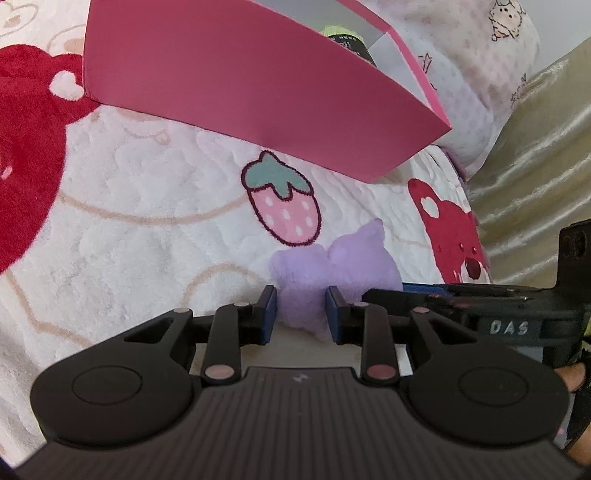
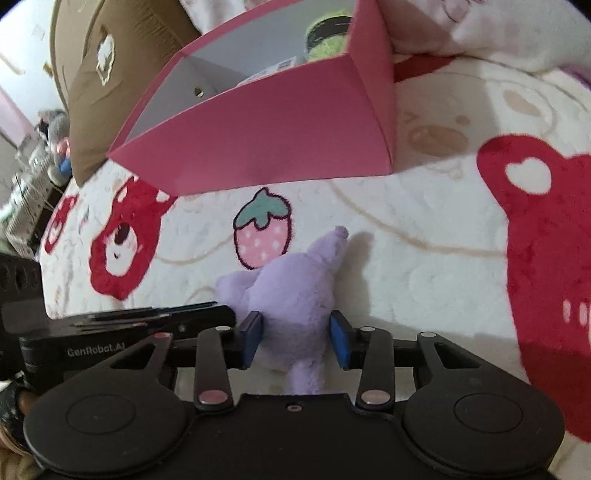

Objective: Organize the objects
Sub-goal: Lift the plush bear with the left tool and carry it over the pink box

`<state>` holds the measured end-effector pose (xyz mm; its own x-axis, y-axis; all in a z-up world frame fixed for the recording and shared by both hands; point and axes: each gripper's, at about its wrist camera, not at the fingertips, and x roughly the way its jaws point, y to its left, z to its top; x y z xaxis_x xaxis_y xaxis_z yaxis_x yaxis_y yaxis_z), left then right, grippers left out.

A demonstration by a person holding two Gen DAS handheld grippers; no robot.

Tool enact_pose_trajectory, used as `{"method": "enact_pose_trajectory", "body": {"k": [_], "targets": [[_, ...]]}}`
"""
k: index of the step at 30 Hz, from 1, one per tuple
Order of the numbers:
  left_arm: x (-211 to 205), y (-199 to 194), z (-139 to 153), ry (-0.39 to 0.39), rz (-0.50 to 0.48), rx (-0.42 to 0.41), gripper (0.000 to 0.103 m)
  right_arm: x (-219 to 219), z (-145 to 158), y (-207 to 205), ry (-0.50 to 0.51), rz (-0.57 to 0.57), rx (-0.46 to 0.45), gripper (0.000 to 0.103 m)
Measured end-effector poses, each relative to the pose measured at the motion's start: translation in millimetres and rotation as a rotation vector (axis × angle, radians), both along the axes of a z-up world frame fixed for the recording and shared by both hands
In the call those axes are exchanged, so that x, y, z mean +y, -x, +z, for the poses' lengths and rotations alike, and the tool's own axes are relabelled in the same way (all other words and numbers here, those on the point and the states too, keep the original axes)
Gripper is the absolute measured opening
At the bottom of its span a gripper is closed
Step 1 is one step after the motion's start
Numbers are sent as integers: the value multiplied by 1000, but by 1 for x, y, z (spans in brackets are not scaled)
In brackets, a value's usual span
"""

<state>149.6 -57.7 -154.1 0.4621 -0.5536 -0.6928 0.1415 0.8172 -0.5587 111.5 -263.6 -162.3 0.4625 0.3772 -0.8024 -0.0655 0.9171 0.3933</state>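
While the purple plush toy (image 2: 284, 295) lies on the blanket (image 2: 406, 258), both grippers sit right over it. The left gripper (image 1: 301, 314) has its fingers narrow and pinched on one soft end of the toy. The right gripper (image 2: 295, 339) has its fingers a bit wider, one on each side of the toy's body, and they look to be squeezing it. The toy's long side points away from the right fingers, up toward the pink box (image 2: 266, 122). The box stands just past the toy, open on top, with a green-topped thing (image 2: 325, 33) inside. I think the toy goes in there next.
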Motion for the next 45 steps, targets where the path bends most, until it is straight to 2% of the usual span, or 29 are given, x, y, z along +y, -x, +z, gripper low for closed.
{"method": "enact_pose_trajectory", "body": {"k": [3, 6, 16, 22, 27, 30, 34, 38, 45], "targets": [[-2, 0, -1, -4, -4, -1, 27, 8, -3, 1, 51, 11, 4, 44], [-5, 0, -1, -14, -8, -8, 26, 13, -4, 3, 101, 44, -31, 44], [-10, 8, 10, -21, -40, -43, 25, 24, 0, 12, 130, 72, -95, 45], [-2, 9, 10, -4, -39, -1, 27, 34, 7, 22, 158, 103, -118, 46], [-1, 17, 20, -73, -66, -55, 28, 50, 11, 29, 188, 147, -130, 48], [3, 20, 27, -94, -74, -83, 30, 58, 15, 35, 183, 171, -146, 51], [7, 23, 34, -98, -96, -83, 30, 69, 20, 40, 198, 192, -157, 62], [6, 31, 45, -112, -123, -121, 33, 73, 26, 42, 211, 171, -164, 65], [14, 41, 66, -80, -138, -133, 41, 87, 45, 54, 243, 171, -211, 73]]}}
